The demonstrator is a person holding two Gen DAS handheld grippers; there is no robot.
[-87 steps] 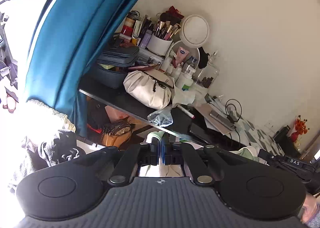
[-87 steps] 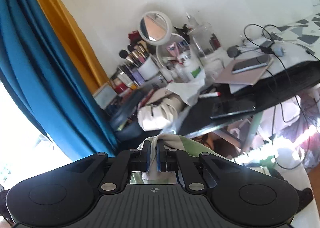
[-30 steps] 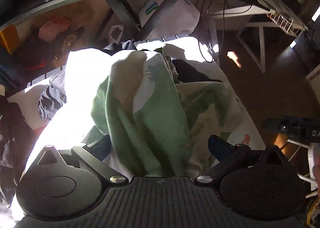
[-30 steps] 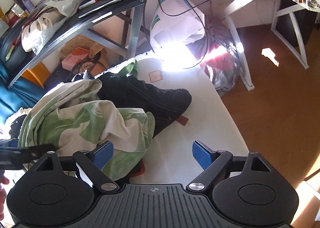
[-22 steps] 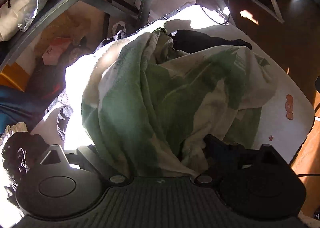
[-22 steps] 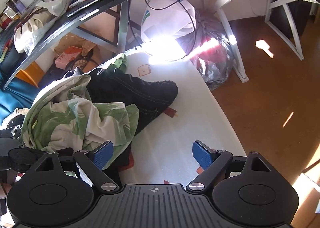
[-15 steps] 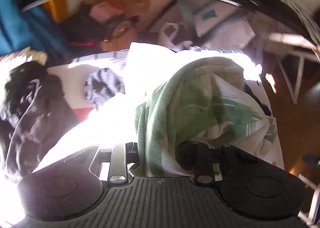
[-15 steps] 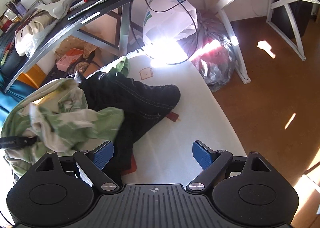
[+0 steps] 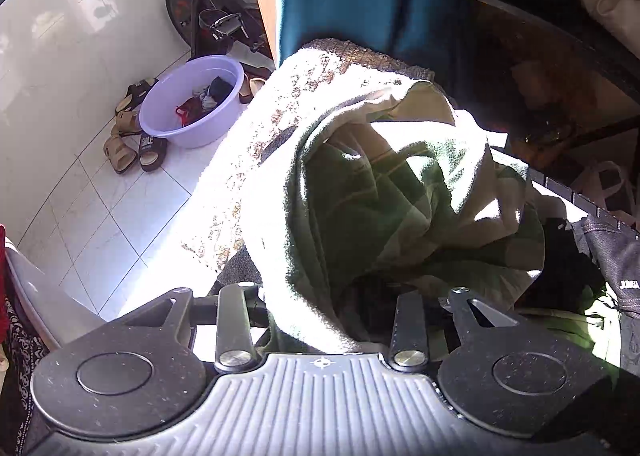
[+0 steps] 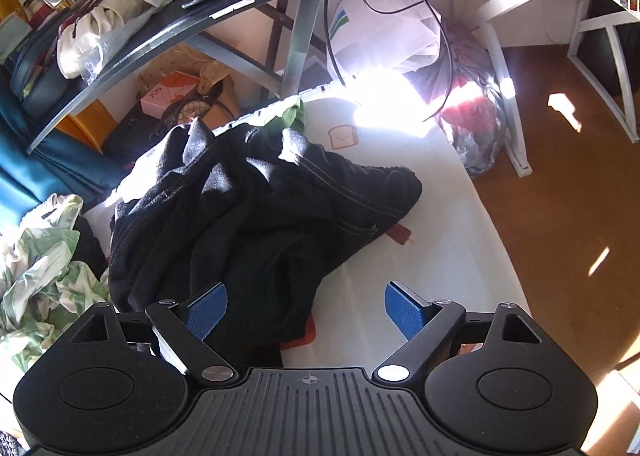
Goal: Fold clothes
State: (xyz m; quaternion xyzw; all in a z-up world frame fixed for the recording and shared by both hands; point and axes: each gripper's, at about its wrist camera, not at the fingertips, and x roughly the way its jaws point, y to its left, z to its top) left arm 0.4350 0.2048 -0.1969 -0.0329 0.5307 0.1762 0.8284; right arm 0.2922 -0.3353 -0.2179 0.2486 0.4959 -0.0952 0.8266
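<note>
— Left tool [image 9: 324, 320]?
— Jaws opening, green-and-cream garment [image 9: 384, 196] bunched between them (pads hidden).
— Right tool [image 10: 306, 308]?
— Gaping, gripping nothing, above the black garment [image 10: 260, 216] heaped on the white bed [image 10: 432, 240].

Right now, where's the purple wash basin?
In the left wrist view, the purple basin sits upper left on the white tiled floor, with sandals beside it, below an exercise bike.

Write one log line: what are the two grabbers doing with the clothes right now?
left gripper: opening, green-and-white garment between its jaws | right gripper: open, empty, over black jeans | folding: not begun
</note>
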